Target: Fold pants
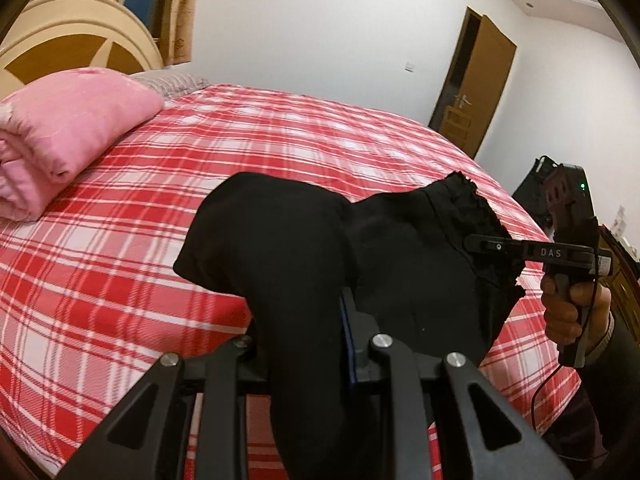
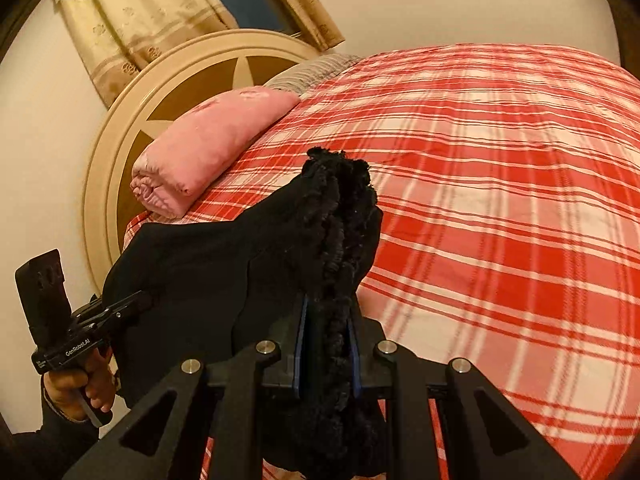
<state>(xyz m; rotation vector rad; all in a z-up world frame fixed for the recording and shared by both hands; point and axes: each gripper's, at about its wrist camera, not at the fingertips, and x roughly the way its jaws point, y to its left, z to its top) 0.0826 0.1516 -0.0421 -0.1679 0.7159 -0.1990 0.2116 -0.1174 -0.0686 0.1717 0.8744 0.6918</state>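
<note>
Black pants (image 1: 280, 248) hang bunched between both grippers above the plaid bedspread (image 1: 120, 248). Left gripper (image 1: 308, 340) clamps smooth fabric; right gripper (image 2: 328, 344) clamps the fuzzy edge. Open bedspread lies beyond, past the pink quilt (image 2: 208, 140).

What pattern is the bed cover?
Red and white plaid bed cover, clearest in the right wrist view.

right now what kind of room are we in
A bedroom, most likely in a home. A bed with a red plaid sheet fills the view, with a round headboard, a folded pink blanket near it, curtains and a brown door.
</note>
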